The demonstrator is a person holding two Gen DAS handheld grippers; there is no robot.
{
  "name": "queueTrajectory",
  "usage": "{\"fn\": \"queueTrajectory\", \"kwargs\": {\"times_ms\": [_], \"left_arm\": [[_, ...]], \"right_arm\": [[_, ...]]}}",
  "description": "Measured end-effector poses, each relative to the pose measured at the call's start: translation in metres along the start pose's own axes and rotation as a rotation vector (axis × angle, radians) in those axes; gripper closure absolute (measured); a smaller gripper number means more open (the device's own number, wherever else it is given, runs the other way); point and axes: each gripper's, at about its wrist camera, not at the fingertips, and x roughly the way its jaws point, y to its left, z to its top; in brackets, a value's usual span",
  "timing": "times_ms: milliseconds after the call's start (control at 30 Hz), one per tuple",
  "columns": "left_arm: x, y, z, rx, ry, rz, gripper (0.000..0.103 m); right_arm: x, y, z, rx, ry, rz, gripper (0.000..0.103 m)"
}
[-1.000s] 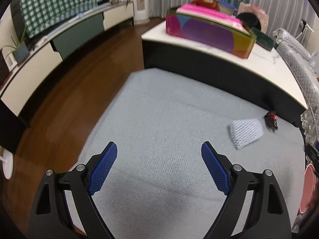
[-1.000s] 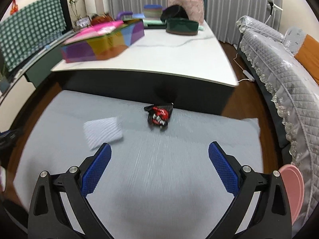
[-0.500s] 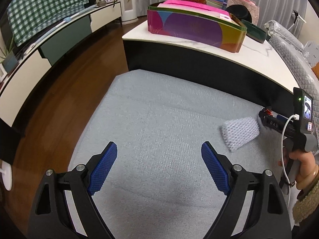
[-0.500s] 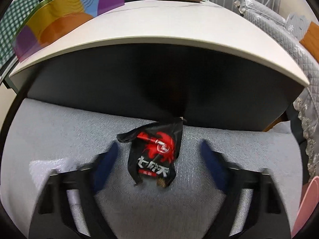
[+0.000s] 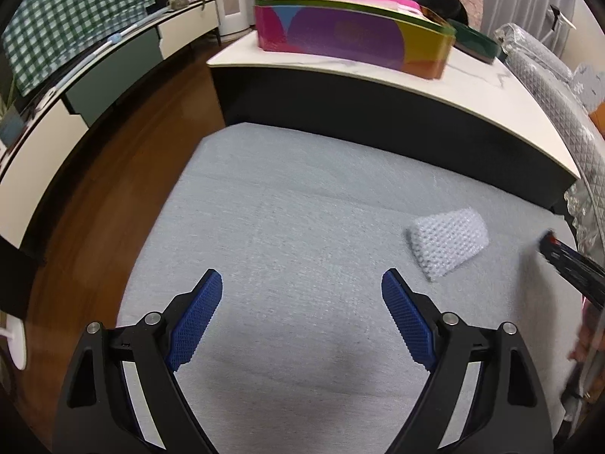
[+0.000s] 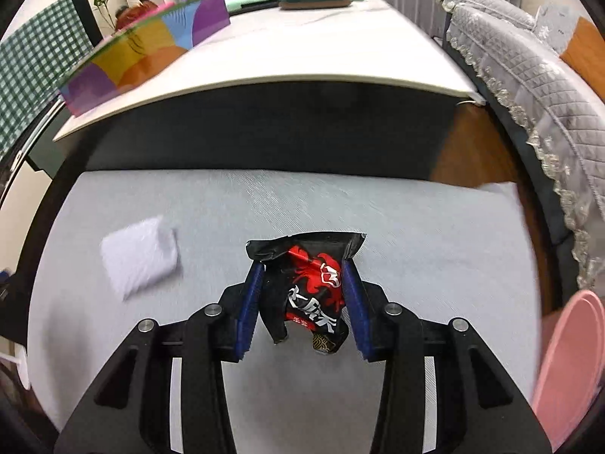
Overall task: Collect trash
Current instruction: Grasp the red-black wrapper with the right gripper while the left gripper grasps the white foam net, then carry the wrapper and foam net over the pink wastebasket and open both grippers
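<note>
My right fingers (image 6: 302, 302) have just been closing and now pinch the crinkly black-and-red foil snack wrapper (image 6: 310, 291) mid-body, lifted above the grey rug (image 6: 435, 249) near its table-side edge. It looks light, limp and slippery. My left fingers (image 5: 302, 302) are spread, empty. The white foam mesh sleeve (image 5: 448, 242) lies near the rug's right edge, soft, crushable. Its far end is blurred.

Lay open and bare across most of the grey mat (image 5: 302, 227), hemmed ahead by the dark desk (image 6: 264, 128) front, rightward by the quilted sofa (image 6: 529, 87), with only foam netting (image 5: 448, 242) lying in the way.
</note>
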Motion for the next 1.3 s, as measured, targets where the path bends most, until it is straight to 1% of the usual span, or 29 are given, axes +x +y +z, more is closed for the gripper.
{"fn": "queueTrajectory", "kwargs": {"times_ms": [133, 167, 267, 367, 433, 500, 567, 633, 667, 700, 733, 767, 800, 833, 900, 1000, 1067, 1100, 1200, 1233, 1300], "left_arm": [[0.0, -0.016, -0.003, 0.021, 0.001, -0.045, 0.019], [0.0, -0.021, -0.004, 0.026, 0.001, -0.059, 0.019], [0.006, -0.039, -0.003, 0.037, 0.007, -0.111, 0.019], [0.023, -0.066, 0.007, 0.075, 0.03, -0.152, 0.019], [0.039, -0.087, 0.013, 0.1, 0.065, -0.18, 0.019], [0.054, -0.108, 0.017, 0.131, 0.095, -0.216, 0.019], [0.067, -0.126, 0.019, 0.174, 0.109, -0.228, 0.019], [0.081, -0.141, 0.018, 0.222, 0.133, -0.209, 0.019], [0.088, -0.147, 0.017, 0.241, 0.14, -0.181, 0.023], [0.094, -0.15, 0.016, 0.248, 0.135, -0.144, 0.04], [0.096, -0.151, 0.016, 0.244, 0.121, -0.116, 0.046], [0.094, -0.151, 0.017, 0.228, 0.092, -0.109, 0.064], [0.091, -0.149, 0.018, 0.206, 0.087, -0.143, 0.085], [0.087, -0.147, 0.019, 0.175, 0.101, -0.196, 0.089], [0.076, -0.146, 0.02, 0.164, 0.086, -0.213, 0.091], [0.053, -0.15, 0.013, 0.192, 0.054, -0.218, 0.091], [0.034, -0.157, 0.004, 0.21, 0.035, -0.241, 0.091], [0.019, -0.164, -0.002, 0.224, 0.029, -0.259, 0.091], [-0.012, -0.181, -0.014, 0.276, -0.004, -0.282, 0.091], [-0.03, -0.193, -0.022, 0.3, -0.022, -0.296, 0.091], [-0.051, -0.208, -0.029, 0.32, -0.038, -0.321, 0.091]], "right_arm": [[-0.049, -0.031, -0.027, 0.05, 0.037, -0.008, 0.061], [-0.066, -0.04, -0.037, 0.063, 0.045, -0.026, 0.061], [-0.093, -0.066, -0.061, 0.106, 0.056, -0.051, 0.061], [-0.112, -0.099, -0.095, 0.182, 0.049, -0.079, 0.06], [-0.11, -0.119, -0.106, 0.244, 0.051, -0.093, 0.06], [-0.101, -0.135, -0.108, 0.299, 0.075, -0.082, 0.06], [-0.096, -0.142, -0.11, 0.308, 0.086, -0.08, 0.06], [-0.094, -0.151, -0.109, 0.315, 0.086, -0.092, 0.06], [-0.095, -0.155, -0.108, 0.324, 0.084, -0.089, 0.06], [-0.095, -0.157, -0.106, 0.326, 0.08, -0.087, 0.06], [-0.097, -0.16, -0.106, 0.321, 0.076, -0.087, 0.06], [-0.1, -0.161, -0.106, 0.312, 0.072, -0.089, 0.06], [-0.102, -0.161, -0.106, 0.298, 0.067, -0.088, 0.06], [-0.104, -0.161, -0.106, 0.288, 0.064, -0.086, 0.06], [-0.108, -0.159, -0.107, 0.272, 0.057, -0.074, 0.06], [-0.114, -0.158, -0.107, 0.271, 0.048, -0.052, 0.06], [-0.12, -0.156, -0.107, 0.268, 0.029, -0.045, 0.06], [-0.125, -0.156, -0.106, 0.267, 0.015, -0.045, 0.06], [-0.139, -0.157, -0.107, 0.268, -0.021, -0.041, 0.06], [-0.143, -0.157, -0.108, 0.268, -0.033, -0.042, 0.06], [-0.156, -0.159, -0.11, 0.271, -0.064, -0.041, 0.06]]}}
